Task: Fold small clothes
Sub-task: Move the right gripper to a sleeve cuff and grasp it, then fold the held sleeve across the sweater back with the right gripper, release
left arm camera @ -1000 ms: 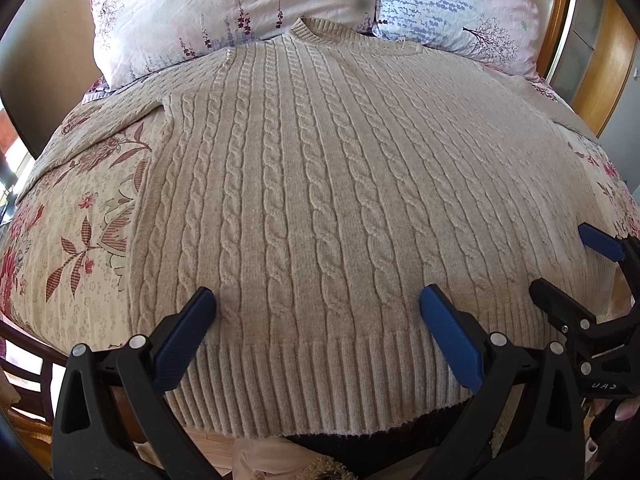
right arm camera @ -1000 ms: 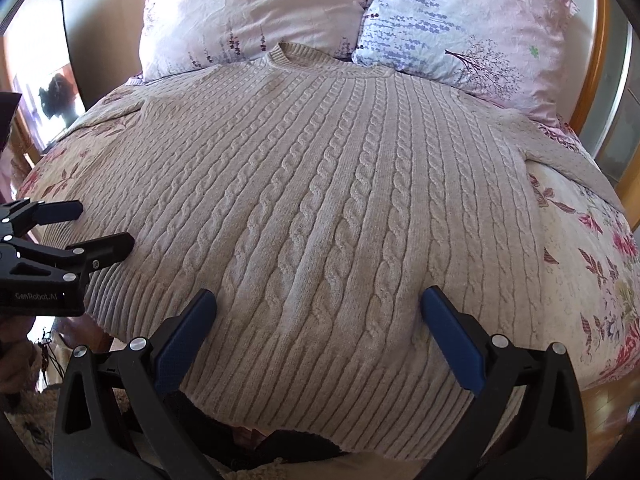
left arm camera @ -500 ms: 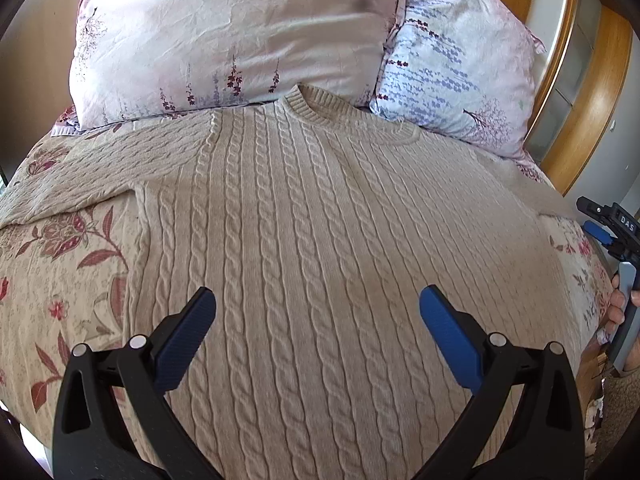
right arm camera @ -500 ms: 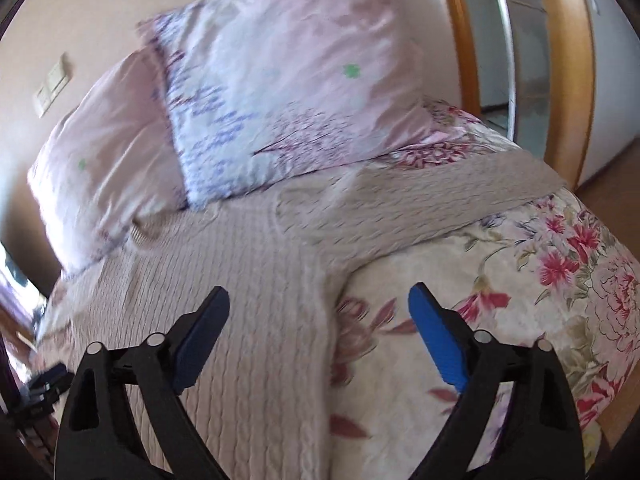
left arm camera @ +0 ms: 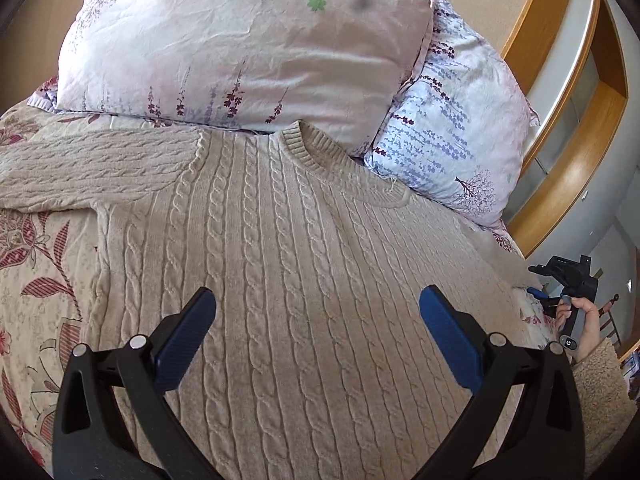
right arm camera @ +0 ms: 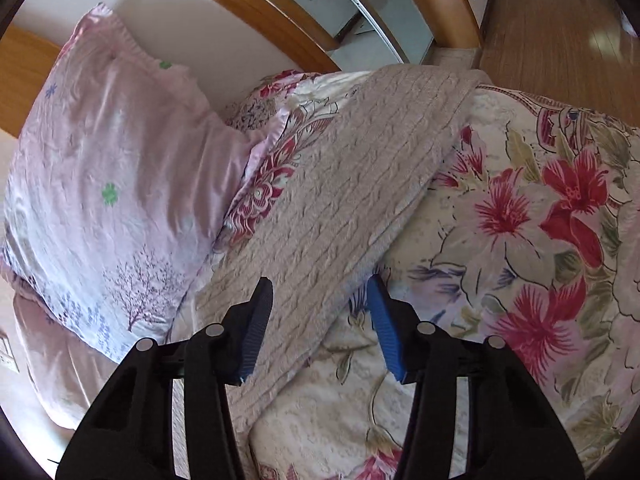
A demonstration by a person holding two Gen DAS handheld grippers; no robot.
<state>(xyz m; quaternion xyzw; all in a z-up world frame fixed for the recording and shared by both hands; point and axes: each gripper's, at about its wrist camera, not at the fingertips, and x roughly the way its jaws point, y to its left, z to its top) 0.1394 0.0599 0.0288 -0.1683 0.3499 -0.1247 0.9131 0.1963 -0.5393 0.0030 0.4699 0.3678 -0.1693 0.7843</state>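
Note:
A beige cable-knit sweater point(left arm camera: 304, 272) lies flat, front up, on a floral bedspread point(left arm camera: 36, 280), neck toward the pillows. My left gripper point(left arm camera: 316, 320) is open and empty above the sweater's chest. The right gripper also shows at the far right edge of the left wrist view point(left arm camera: 560, 292), held in a hand. In the right wrist view the sweater's right sleeve point(right arm camera: 360, 184) stretches diagonally toward the bed's edge. My right gripper point(right arm camera: 320, 316) is open over the sleeve near the shoulder, one blue pad on each side of it.
Two pillows point(left arm camera: 240, 44) point(left arm camera: 452, 136) lie at the head of the bed, just past the sweater's collar. A wooden bed frame point(left arm camera: 560, 128) curves along the right. Wooden floor point(right arm camera: 560, 20) lies beyond the bed's edge.
Both grippers moved up from the hem: the left toward the chest, the right swung out to the right sleeve and its fingers narrowed somewhat around it.

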